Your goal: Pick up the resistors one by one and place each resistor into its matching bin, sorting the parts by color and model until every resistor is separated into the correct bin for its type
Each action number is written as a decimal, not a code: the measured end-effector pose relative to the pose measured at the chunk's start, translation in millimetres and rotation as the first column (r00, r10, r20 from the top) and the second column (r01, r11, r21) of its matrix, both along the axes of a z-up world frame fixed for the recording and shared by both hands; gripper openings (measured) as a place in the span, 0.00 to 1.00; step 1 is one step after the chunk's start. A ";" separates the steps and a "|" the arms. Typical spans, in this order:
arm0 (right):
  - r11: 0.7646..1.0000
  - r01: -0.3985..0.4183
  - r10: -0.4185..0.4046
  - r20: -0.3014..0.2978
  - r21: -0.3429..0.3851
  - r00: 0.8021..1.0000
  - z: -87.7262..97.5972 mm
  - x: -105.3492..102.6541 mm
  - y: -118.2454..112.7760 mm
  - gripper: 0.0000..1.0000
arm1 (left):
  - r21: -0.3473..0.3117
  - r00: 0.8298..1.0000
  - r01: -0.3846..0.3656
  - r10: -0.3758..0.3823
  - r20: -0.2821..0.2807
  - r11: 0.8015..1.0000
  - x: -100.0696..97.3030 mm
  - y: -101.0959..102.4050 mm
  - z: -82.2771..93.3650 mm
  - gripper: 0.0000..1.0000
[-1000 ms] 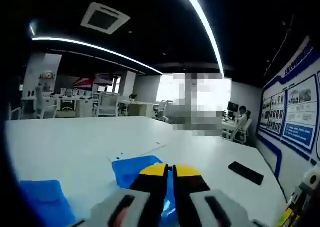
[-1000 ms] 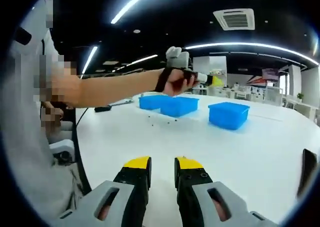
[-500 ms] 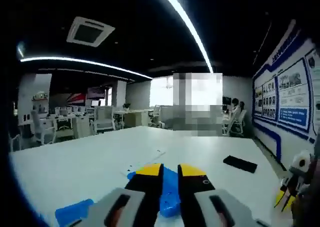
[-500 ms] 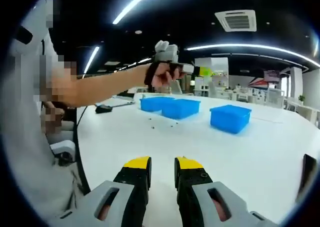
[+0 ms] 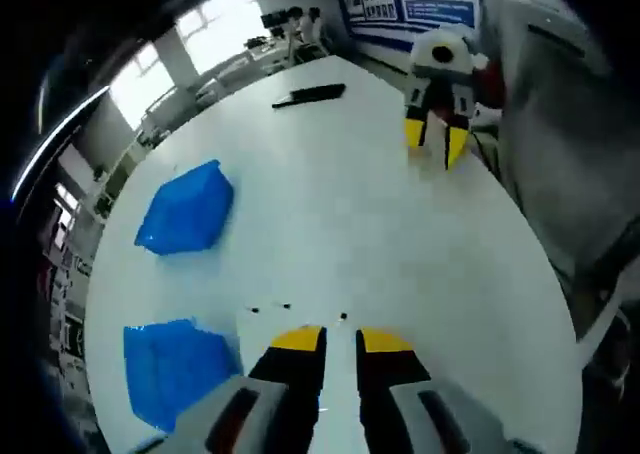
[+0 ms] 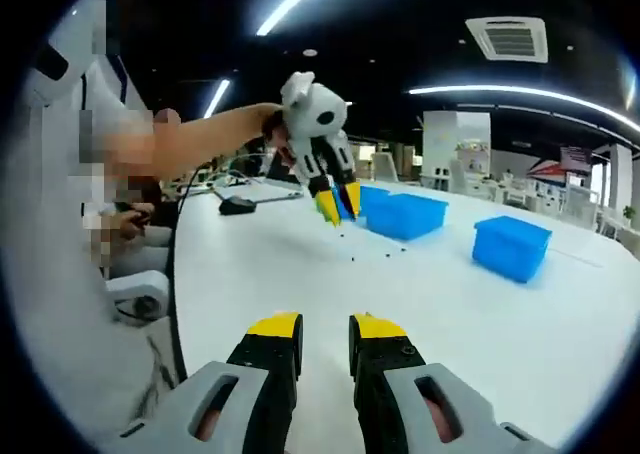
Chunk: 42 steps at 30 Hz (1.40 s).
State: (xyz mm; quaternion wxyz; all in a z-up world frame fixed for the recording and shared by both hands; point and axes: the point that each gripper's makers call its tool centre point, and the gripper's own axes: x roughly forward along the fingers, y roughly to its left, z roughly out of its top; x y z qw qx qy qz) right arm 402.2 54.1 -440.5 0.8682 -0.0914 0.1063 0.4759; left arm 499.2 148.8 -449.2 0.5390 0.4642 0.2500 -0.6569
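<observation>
On the white round table (image 5: 400, 224), just ahead of my left gripper (image 5: 340, 336), lie a few tiny dark specks, the resistors (image 5: 285, 307), too small for me to tell colour or model; in the right gripper view the same specks (image 6: 385, 255) sit on the tabletop near the bins, equally unreadable. One blue plastic bin (image 5: 185, 209) lies well off in the left gripper view, and a second blue bin (image 5: 170, 369) is partly cut off behind the left gripper's body; a flat black object (image 5: 310, 94) far across the table is too blurred to name.

Half a second ago the left gripper view looked level across the room; now it tips down over the table, and in the right gripper view the left gripper (image 6: 335, 202) has swung from pointing sideways to pointing down at the table.

Left tongs: yellow tips a narrow gap apart, holding nothing, hanging above the table. Right gripper (image 6: 325, 324): the same narrow gap, nothing between the tips, over bare tabletop, well apart from the resistors. Seen from the left gripper view, the right gripper (image 5: 435, 144) shows its yellow tips slightly parted.
</observation>
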 end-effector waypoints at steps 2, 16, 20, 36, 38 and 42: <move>1.000 -0.008 0.008 0.004 0.000 1.000 3.3 -3.1 3.8 0.21 | 0.030 1.000 0.019 -0.019 -0.002 0.999 -2.1 -4.6 -6.9 0.15; 0.999 0.031 -0.030 0.006 -0.044 1.000 -2.0 -9.5 -5.8 0.21 | 0.112 0.996 0.013 -0.003 -0.089 0.994 17.8 -15.3 -31.4 0.11; 0.998 0.047 -0.047 0.017 -0.043 0.999 1.0 -5.5 -12.0 0.21 | 0.104 0.992 0.015 -0.002 -0.123 0.994 17.5 -16.3 -34.5 0.09; 0.998 0.052 -0.052 0.013 -0.045 0.999 -4.0 -8.2 -17.9 0.21 | 0.098 0.987 -0.016 0.031 -0.157 0.995 15.3 -10.4 -33.6 0.05; 0.998 0.054 -0.053 0.016 -0.043 0.998 -3.1 -10.1 -19.6 0.21 | 0.100 0.989 -0.011 0.026 -0.146 0.995 15.4 -10.5 -33.5 0.05; 0.997 0.064 -0.063 0.012 -0.035 0.998 -4.8 -12.4 -26.0 0.21 | 0.076 0.988 -0.022 0.033 -0.149 0.997 14.3 -10.3 -30.4 0.05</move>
